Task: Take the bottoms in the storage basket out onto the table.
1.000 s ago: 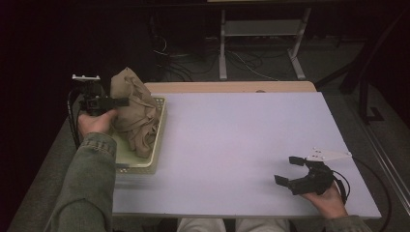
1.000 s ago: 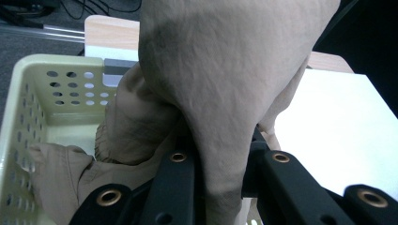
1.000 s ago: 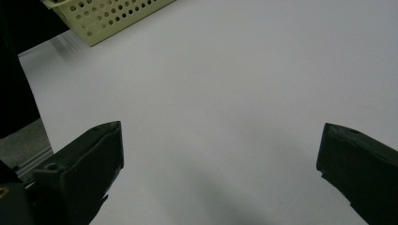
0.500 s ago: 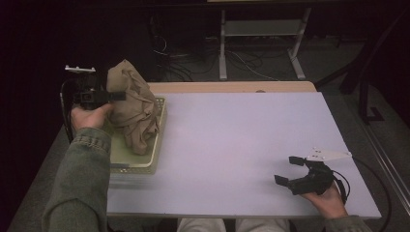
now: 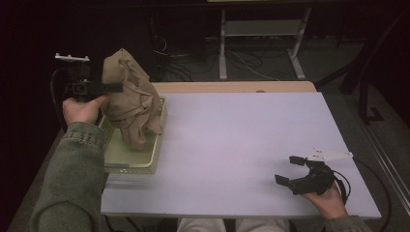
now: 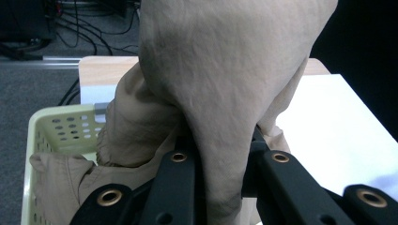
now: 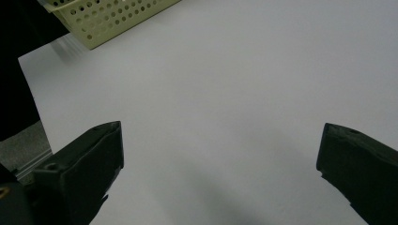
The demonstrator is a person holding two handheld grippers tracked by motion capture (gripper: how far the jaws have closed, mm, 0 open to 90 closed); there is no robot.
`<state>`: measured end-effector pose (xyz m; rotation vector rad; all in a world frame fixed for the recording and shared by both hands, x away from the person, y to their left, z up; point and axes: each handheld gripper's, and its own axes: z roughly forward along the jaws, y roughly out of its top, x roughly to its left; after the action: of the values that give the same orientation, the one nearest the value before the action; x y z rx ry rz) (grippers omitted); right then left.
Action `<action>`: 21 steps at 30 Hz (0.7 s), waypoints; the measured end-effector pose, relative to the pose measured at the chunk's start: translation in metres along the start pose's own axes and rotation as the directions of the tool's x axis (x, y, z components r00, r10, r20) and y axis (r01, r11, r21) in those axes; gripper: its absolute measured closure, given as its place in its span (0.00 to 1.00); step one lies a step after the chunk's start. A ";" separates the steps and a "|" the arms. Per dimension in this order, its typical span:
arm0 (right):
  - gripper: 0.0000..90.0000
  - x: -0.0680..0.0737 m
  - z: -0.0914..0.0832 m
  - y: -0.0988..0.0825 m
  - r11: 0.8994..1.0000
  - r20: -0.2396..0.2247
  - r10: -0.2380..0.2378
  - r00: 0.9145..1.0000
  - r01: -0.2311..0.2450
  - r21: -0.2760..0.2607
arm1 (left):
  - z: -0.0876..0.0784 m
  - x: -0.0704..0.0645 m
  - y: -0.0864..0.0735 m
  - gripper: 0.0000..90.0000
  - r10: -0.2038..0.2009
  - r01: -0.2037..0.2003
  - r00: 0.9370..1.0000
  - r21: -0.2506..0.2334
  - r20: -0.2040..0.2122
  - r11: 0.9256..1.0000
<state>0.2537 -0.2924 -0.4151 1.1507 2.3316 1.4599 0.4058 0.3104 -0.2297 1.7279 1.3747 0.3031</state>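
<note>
A crumpled tan cloth hangs bunched above a pale yellow perforated basket at the table's left side. My left gripper is shut on an upper fold of the cloth and holds it lifted, with its lower end trailing into the basket. In the left gripper view the tan cloth is pinched between the two black jaws, with the basket below. My right gripper rests near the table's front right, open and empty, over bare white table.
The white table top spreads wide between the basket and the right gripper. A wooden strip runs along its far edge. Behind the table, cables and a metal stand sit on the dark floor. The basket corner shows in the right gripper view.
My left gripper has risen and pulled the tan cloth higher out of the basket. The right gripper has stayed where it was.
</note>
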 end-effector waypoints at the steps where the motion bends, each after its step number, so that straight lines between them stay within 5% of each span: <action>1: 0.01 0.000 0.000 0.000 1.000 0.000 0.000 1.000 0.000 0.000 | -0.001 -0.002 0.001 0.88 0.007 -0.007 1.000 0.001 0.000 1.000; 21: 0.01 0.001 -0.001 0.000 1.000 -0.003 0.001 1.000 -0.001 0.003 | -0.020 -0.048 0.030 0.88 0.137 -0.137 0.990 0.002 0.041 0.991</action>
<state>0.2523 -0.2927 -0.4140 1.1514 2.3365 1.4595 0.3952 0.2775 -0.1805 1.8269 1.2307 0.3391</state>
